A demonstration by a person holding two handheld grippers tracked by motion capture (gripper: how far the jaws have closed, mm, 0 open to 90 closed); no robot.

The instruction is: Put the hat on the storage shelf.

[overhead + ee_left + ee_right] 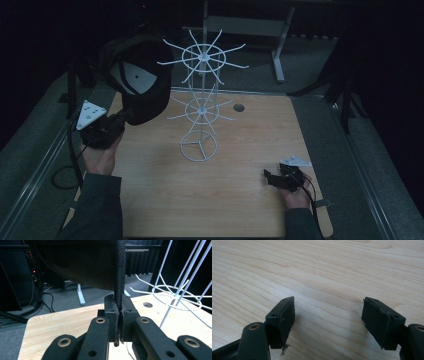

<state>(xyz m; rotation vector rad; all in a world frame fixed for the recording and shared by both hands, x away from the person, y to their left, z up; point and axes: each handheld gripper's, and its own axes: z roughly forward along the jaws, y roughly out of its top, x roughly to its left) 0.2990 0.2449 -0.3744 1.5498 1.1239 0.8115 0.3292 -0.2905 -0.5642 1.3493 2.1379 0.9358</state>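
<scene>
A black cap point(142, 75) with a pale inner lining hangs in the air at the table's left, upside down and open toward me. My left gripper point(121, 118) is shut on the edge of its brim; in the left gripper view the black fabric of the cap point(119, 277) rises straight up from between the closed jaws of the left gripper point(118, 315). A white wire rack point(201, 100) with two tiers of spokes stands mid-table, just right of the cap. My right gripper point(269, 176) rests low near the front right, open, with bare wood between the jaws of the right gripper point(328, 315).
The wooden table point(250, 200) has a small round hole point(238, 107) behind the rack. Grey carpet and metal rails run along both sides. A white table leg frame point(280, 55) stands behind on the floor.
</scene>
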